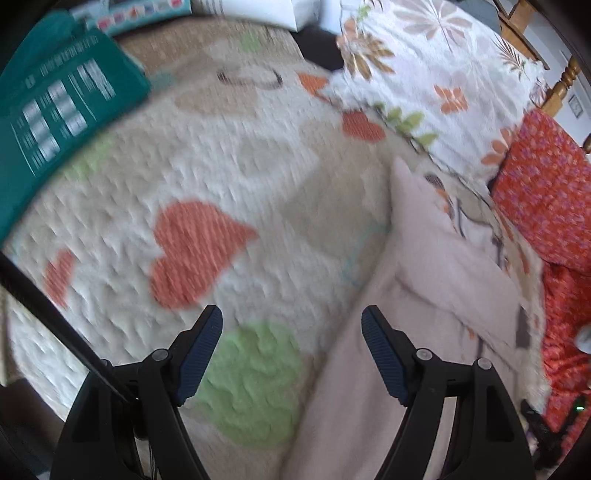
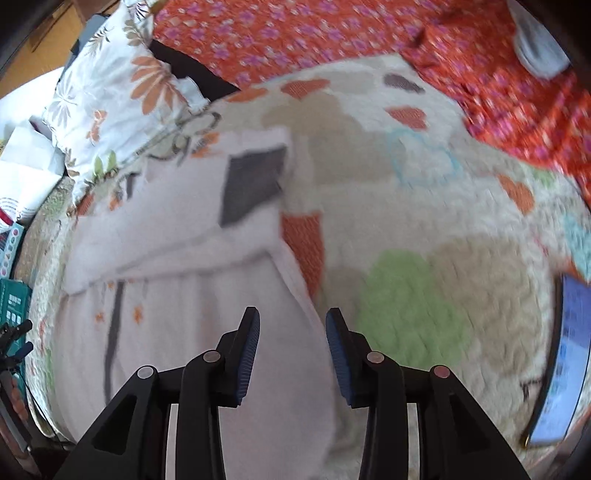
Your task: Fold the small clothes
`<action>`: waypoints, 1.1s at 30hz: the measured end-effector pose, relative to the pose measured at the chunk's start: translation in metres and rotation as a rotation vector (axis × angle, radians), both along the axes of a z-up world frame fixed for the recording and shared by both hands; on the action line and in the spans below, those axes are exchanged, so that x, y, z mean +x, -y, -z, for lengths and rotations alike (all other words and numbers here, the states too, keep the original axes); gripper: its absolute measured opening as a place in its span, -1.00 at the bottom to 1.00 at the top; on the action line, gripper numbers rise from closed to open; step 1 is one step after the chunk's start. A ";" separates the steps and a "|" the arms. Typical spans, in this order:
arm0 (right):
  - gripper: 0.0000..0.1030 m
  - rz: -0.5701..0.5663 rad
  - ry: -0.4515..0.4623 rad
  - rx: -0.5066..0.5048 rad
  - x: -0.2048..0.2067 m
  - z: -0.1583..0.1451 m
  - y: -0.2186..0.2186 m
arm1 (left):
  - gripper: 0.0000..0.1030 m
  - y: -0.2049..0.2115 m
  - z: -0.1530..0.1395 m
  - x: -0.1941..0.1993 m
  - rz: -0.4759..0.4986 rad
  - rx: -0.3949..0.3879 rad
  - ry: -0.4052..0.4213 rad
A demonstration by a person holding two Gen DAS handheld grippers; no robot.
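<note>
Left tool [image 1: 291,326] wide open, empty, above quilt [image 1: 229,177] just beside pale garment [image 1: 424,295]. Right tool [image 2: 292,326] partly open, empty, over garment's right edge [image 2: 207,332]. Garment flat on bed, grey patch [image 2: 253,184] far end; likely spread for folding. Floral pillow [image 1: 424,74], teal box [image 1: 55,110] beyond. Frames blurred.

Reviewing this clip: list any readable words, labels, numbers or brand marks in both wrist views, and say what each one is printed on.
No text can be read in either view.
Teal box: white print blocks, too blurred to read.
Blue printed sheet: lines of print, blurred, unreadable.
Strip with coloured squares: no legible text.
Pale garment: grey patch and small orange marks, no words visible.
</note>
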State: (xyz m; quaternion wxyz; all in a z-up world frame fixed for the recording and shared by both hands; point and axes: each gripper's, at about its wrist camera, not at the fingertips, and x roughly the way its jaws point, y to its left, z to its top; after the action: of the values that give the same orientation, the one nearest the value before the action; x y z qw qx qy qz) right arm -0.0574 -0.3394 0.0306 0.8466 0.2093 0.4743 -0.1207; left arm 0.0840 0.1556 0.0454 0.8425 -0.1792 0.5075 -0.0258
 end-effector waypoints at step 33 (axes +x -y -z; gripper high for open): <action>0.06 -0.184 0.158 0.603 -0.103 0.061 -0.074 | -0.11 0.035 0.082 -0.147 0.235 -0.506 -0.119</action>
State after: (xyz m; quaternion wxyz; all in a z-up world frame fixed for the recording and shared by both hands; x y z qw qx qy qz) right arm -0.1604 -0.2652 -0.0306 0.7880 0.4156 0.4384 0.1192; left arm -0.0634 0.1203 -0.0370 0.7310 -0.3249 0.5507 -0.2383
